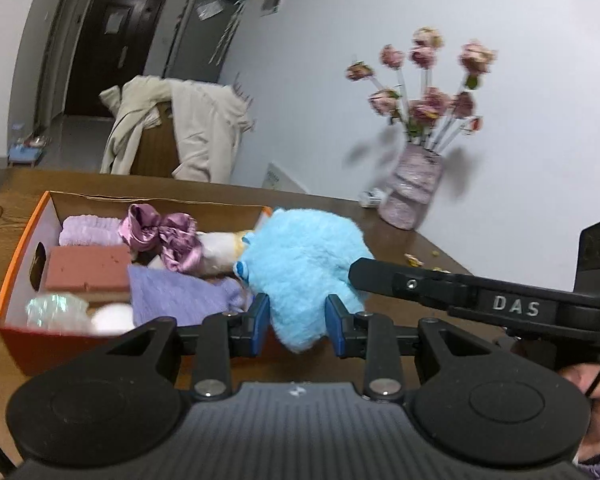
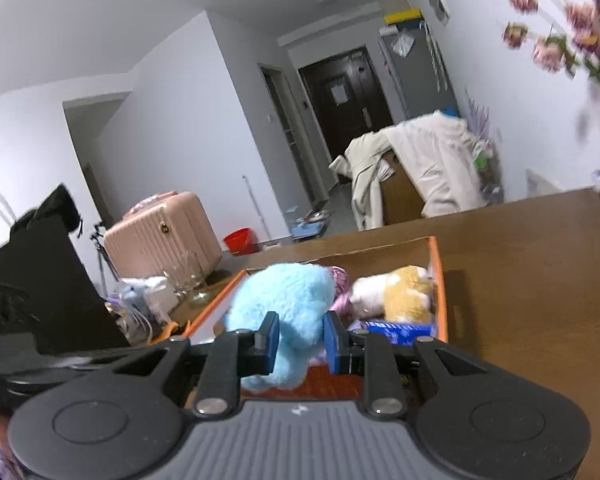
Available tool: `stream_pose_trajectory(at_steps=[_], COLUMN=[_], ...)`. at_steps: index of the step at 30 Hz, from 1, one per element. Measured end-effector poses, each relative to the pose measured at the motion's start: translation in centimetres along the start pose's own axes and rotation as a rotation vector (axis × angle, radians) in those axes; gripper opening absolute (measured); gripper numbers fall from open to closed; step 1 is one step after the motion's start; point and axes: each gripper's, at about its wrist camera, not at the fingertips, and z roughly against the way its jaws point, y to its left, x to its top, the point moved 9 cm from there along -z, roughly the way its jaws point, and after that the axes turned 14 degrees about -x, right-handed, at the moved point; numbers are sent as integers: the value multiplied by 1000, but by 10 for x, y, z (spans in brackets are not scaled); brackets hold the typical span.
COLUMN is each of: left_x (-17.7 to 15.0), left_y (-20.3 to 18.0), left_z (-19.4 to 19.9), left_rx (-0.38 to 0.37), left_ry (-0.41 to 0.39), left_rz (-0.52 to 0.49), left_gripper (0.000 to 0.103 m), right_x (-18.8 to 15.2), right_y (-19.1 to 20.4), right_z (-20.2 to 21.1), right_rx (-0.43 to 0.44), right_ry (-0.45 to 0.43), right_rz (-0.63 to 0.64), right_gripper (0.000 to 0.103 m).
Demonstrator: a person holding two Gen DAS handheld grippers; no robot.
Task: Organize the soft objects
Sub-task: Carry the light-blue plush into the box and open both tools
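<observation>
Blue plush toy [image 1: 300,272] — fluffy, pale blue, held at the near right end of the orange cardboard box [image 1: 18,248], partly over its rim. Left gripper [image 1: 296,320] pinches the toy's lower lobe between its blue pads; right gripper [image 2: 301,340] likewise clamps the toy from the other side, its black body crossing the left wrist view.

Box contents — purple satin scrunchie [image 1: 160,236], lilac cloth [image 1: 180,300], pink sponge block [image 1: 86,274], pale lilac folded towel [image 1: 90,230], a white-and-yellow plush [image 2: 396,292], a blue carton [image 2: 400,330].

Box sits on a brown wooden desk [image 1: 400,232]. Farther right on the desk: pink vase of dried roses [image 1: 416,184], against the white wall.
</observation>
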Motion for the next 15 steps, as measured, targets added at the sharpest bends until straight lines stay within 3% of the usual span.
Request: stream_pose_trajectory(at_steps=[6, 10, 15], left_x=[17, 13, 1], left_y=[57, 92, 110], left_z=[-48, -77, -96], left_rx=[31, 65, 79], left_ry=[58, 108, 166], left_rz=[60, 86, 74], left_gripper=[31, 31, 31], right_x=[12, -1, -18], right_y=[-9, -22, -30], right_z=[-80, -136, -172], right_rx=[-48, -59, -105], right_ry=[76, 160, 228], right_rz=[17, -20, 8], right_gripper=[23, 23, 19])
